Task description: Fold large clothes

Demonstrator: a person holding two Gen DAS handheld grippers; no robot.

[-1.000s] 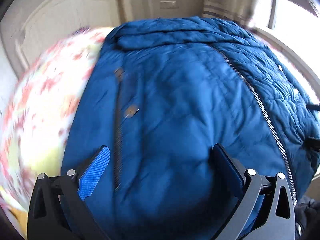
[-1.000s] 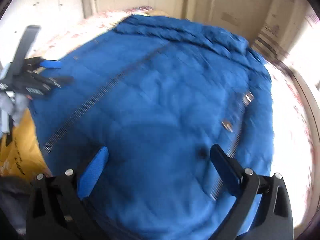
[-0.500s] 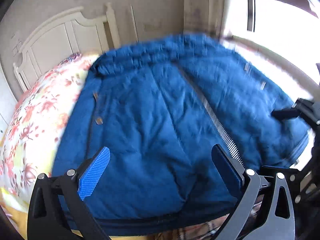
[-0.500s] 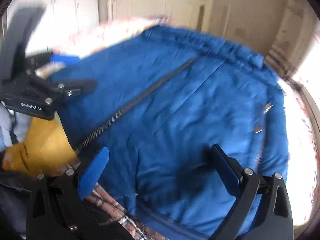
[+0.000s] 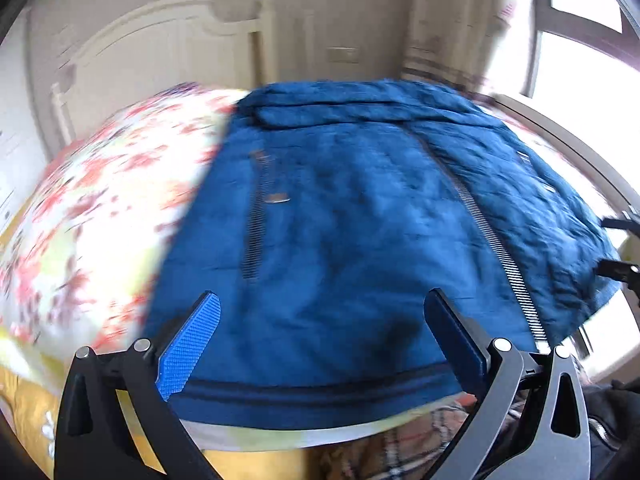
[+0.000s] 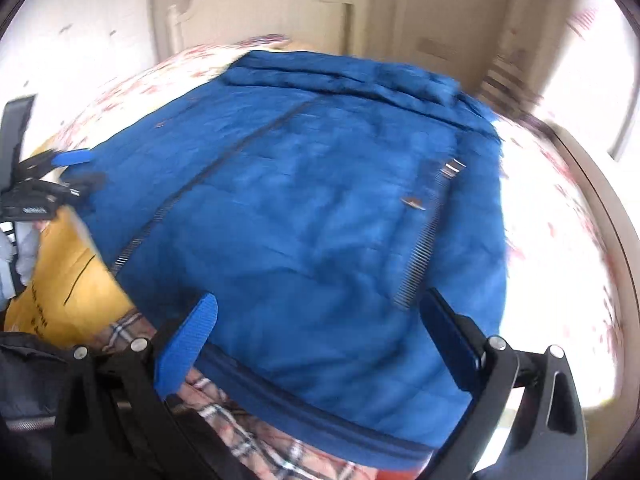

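Observation:
A large blue quilted jacket [image 5: 352, 208] lies spread flat on the bed, collar at the far end, front zip running down its length; it also shows in the right wrist view [image 6: 312, 216]. My left gripper [image 5: 320, 332] is open and empty, hovering above the jacket's near hem on its left half. My right gripper [image 6: 316, 328] is open and empty above the near hem on the right half. The left gripper also shows at the left edge of the right wrist view [image 6: 48, 176]. Part of the right gripper shows at the right edge of the left wrist view [image 5: 620, 248].
The bed has a floral sheet [image 5: 100, 200] and a white headboard [image 5: 160, 56] at the far end. A plaid cloth [image 6: 256, 432] and a yellow cloth [image 6: 68, 280] lie at the near bed edge. A bright window [image 5: 580, 40] is at the right.
Both grippers have shifted over the jacket's near hem while staying open; the views swing and blur. The jacket lies as before.

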